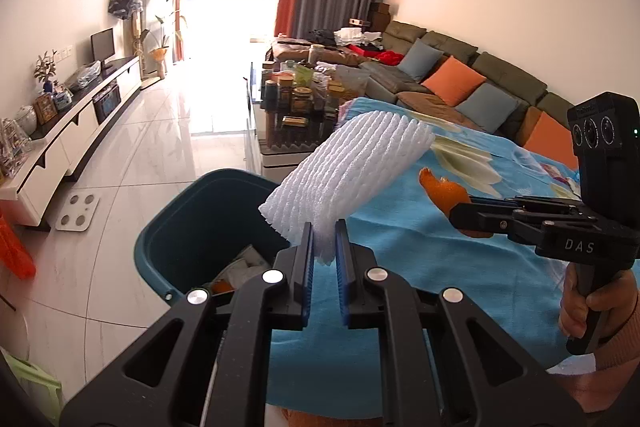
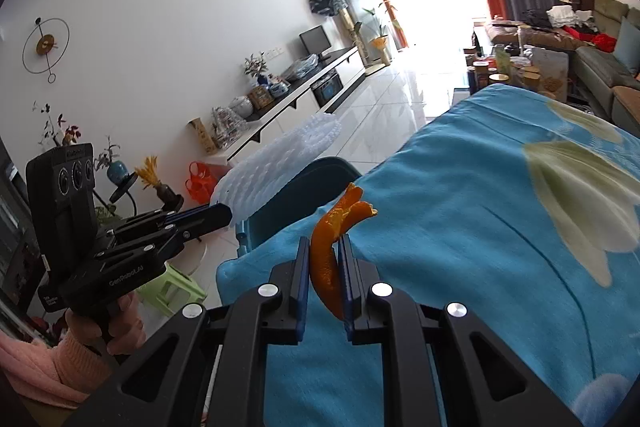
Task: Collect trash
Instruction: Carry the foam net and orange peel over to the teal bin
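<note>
A TV bench [image 1: 80, 123] lines the left wall; a teal bin [image 1: 200, 227] stands on white floor tiles beside a table under a blue floral cloth [image 1: 420, 259], with a sofa [image 1: 460, 75] at right. The bin's contents are partly hidden and unclear. The left gripper [image 1: 324, 239] is clamped on a white foam net [image 1: 344, 171], long axis rising up-right, held over the bin's edge. The right gripper [image 2: 325, 259] pinches an orange peel [image 2: 332, 239], tip curling up-right, above the cloth.

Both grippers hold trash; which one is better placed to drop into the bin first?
Left. The left gripper holds the foam net beside the teal bin; the right gripper, holding orange peel, is over the blue cloth.
</note>
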Tool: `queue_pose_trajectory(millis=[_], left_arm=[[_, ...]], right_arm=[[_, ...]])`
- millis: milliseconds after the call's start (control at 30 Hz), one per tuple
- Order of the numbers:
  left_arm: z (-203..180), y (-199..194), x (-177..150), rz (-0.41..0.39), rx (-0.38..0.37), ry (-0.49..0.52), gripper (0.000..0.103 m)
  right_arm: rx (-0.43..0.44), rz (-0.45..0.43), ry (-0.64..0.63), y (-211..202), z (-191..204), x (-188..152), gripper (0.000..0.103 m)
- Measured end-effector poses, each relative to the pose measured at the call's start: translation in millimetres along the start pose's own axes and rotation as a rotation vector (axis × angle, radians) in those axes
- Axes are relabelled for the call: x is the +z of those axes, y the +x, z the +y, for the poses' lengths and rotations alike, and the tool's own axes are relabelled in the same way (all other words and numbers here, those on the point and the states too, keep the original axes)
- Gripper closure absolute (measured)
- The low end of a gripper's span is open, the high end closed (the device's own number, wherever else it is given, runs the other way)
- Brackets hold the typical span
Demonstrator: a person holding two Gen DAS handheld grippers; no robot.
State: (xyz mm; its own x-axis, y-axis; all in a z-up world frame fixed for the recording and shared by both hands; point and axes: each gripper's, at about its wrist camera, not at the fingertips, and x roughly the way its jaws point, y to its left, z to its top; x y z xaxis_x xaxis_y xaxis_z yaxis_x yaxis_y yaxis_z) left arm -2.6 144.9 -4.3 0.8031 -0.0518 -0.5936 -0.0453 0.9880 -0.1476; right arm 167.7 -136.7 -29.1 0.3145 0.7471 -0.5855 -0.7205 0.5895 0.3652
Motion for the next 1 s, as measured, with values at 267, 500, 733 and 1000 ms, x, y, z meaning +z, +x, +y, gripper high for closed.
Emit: queue_pose_trajectory(millis=[267,500,733,1000], left_arm=[[25,1,-1,0.006,0.044,-0.038,0.092],[43,9,0,0.015,0.073,-0.064,0.092],[52,16,1,0.023,0.092,-0.081,0.092],[55,23,-1,0.034,0.106,-0.093,0.092]], right_arm=[[0.03,0.032,-0.022,20,10,10,0.09],[0.044,0.057,-0.035,37,14,18,0.09],[0.056,0.078,-0.045,54,23,27,0.09],[0.063,0.099,-0.054,70,32,34,0.09]])
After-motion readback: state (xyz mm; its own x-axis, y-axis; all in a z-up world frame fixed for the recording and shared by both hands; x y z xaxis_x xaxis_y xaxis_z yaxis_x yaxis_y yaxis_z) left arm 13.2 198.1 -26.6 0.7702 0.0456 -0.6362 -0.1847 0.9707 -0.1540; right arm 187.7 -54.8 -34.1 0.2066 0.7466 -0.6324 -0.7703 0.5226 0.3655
